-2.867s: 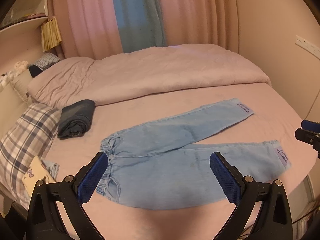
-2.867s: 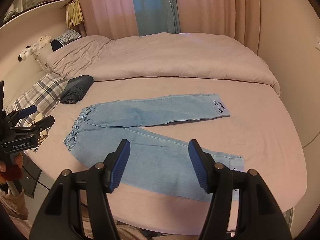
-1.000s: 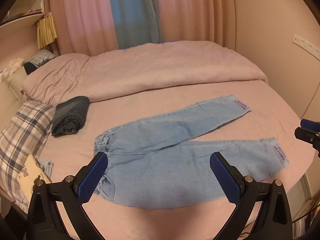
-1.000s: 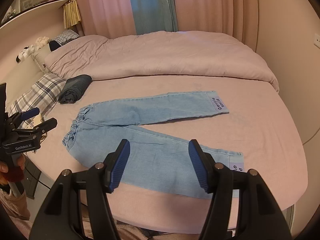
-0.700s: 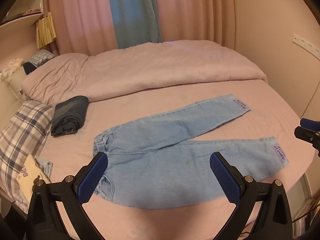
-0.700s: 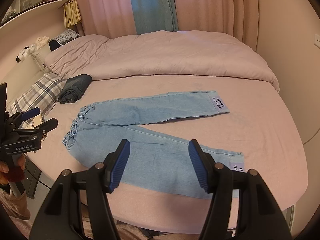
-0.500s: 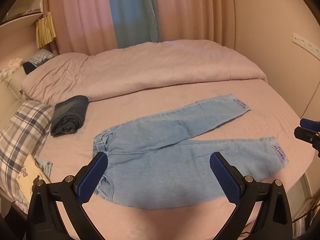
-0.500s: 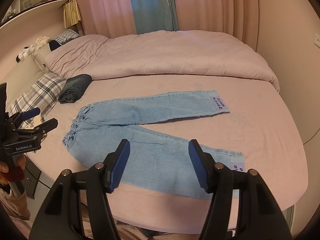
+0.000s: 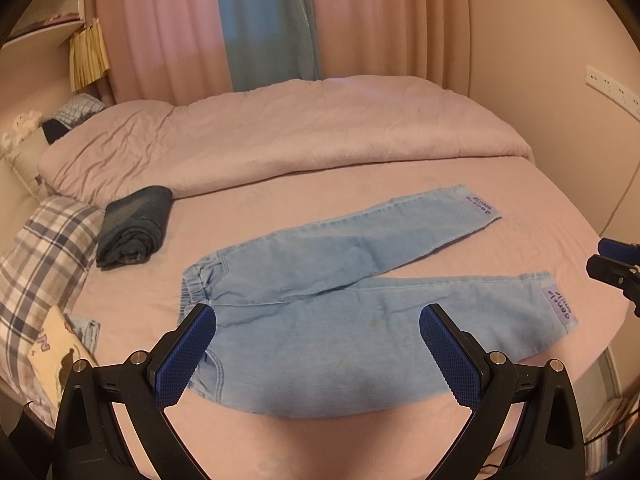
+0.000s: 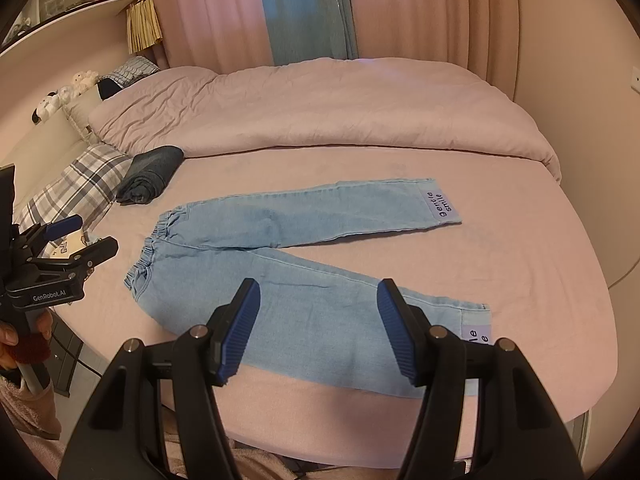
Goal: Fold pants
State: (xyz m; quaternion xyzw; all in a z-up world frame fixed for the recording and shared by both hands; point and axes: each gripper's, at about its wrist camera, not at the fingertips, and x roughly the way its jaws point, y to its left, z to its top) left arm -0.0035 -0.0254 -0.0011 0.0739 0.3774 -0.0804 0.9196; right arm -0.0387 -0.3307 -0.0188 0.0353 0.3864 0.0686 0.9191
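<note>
Light blue denim pants [image 9: 340, 308] lie flat on the pink bed, legs spread in a V, elastic waistband to the left, purple labels at the cuffs. They also show in the right wrist view [image 10: 304, 272]. My left gripper [image 9: 316, 344] is open and empty, held above the near edge of the pants by the waist. My right gripper [image 10: 316, 320] is open and empty, above the near leg. Each gripper shows at the edge of the other's view: the left gripper [image 10: 76, 240] and the right gripper [image 9: 616, 260].
A folded dark garment [image 9: 134, 226] lies left of the pants. A plaid pillow [image 9: 44, 256] and a cartoon-print cushion [image 9: 56, 352] sit at the left. A pink duvet [image 9: 280, 140] covers the far half of the bed. Curtains hang behind.
Both grippers have drifted only slightly; the view shifted a little. The pants have not moved and both grippers stay open.
</note>
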